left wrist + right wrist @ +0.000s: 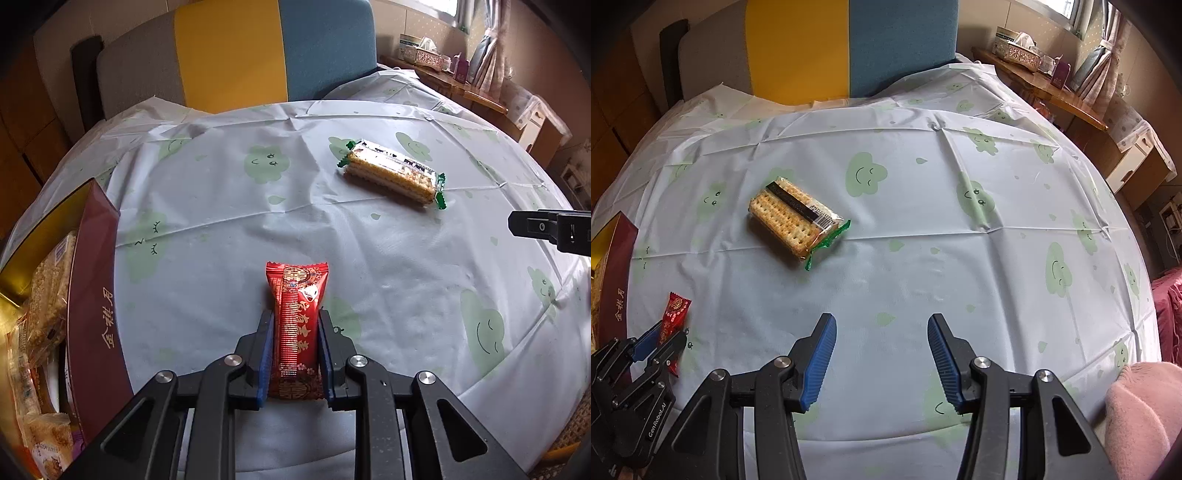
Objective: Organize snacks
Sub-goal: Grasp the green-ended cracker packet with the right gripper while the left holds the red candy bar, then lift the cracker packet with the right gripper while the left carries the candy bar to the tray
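Note:
My left gripper [295, 317] is shut on a red snack packet [298, 317], which stands lengthwise between the blue pads above the tablecloth. In the right wrist view the same packet [675, 314] and left gripper [670, 332] show at the lower left, beside the box. A clear cracker pack with green ends [395, 172] [796, 221] lies flat further out on the table. My right gripper [882, 321] hovers open over bare cloth with nothing between its fingers; its tip [546, 229] pokes in at the right edge of the left wrist view.
A maroon box [94, 295] [614, 280] with a gold inside holds several snack packs at the left table edge. The round table wears a pale cloth with green clouds [960, 258]. A colourful chair back [236, 55] stands behind. A pink sleeve [1141, 410] shows lower right.

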Available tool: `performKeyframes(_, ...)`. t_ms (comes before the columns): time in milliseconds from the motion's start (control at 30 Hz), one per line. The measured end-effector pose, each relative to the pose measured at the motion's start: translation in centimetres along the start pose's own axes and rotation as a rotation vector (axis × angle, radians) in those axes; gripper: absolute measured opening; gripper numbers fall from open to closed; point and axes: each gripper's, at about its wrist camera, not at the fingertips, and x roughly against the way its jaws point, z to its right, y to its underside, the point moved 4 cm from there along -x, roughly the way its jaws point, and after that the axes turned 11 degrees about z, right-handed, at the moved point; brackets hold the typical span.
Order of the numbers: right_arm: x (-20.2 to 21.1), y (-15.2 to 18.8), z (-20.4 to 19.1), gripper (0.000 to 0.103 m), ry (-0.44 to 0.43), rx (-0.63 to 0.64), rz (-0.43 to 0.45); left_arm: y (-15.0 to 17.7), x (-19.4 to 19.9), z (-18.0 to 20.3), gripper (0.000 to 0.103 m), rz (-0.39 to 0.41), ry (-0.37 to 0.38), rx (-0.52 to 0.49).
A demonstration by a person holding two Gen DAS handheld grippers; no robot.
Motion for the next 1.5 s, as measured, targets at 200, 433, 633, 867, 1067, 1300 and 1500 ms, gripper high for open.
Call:
performKeyframes(200, -0.2, 0.2, -0.5, 0.052, -0.044, -0.005, -0.013, 0.5, 0.4, 0.0, 0.022, 0.049, 0.002, -0.002)
performKeyframes(433, -0.8, 0.9, -2.2, 0.052, -0.114, 0.032, -0.051, 0.8, 0.5, -0.3, 0.023, 0.083, 0.019, 0.001)
performKeyframes(633, -0.5, 0.2, -3.8, 0.052, -0.185, 0.104, -0.068, 1.0, 0.5, -0.5, 0.022, 0.105, 0.028, 0.02)
performKeyframes(867, -2.4, -3.7, -5.2, 0.067, -0.236, 0.267, -0.05, 1.1, 0.5, -0.7, 0.023, 0.114, 0.034, 0.042)
performKeyframes(1067, -6.8, -5.5, -7.6, 0.068, -0.211, 0.429, -0.095, 1.2, 0.6, -0.7, 0.023, 0.12, 0.033, 0.042)
performKeyframes(1300, -10.4, -7.0, -7.9, 0.054, -0.213, 0.417, -0.136, 1.2, 0.6, -0.8, 0.023, 0.12, 0.043, 0.051)
performKeyframes(1500, -7.3, -8.6, -1.6, 0.05, -0.185, 0.115, -0.048, 1.2, 0.6, -1.0, 0.023, 0.124, 0.052, 0.066)
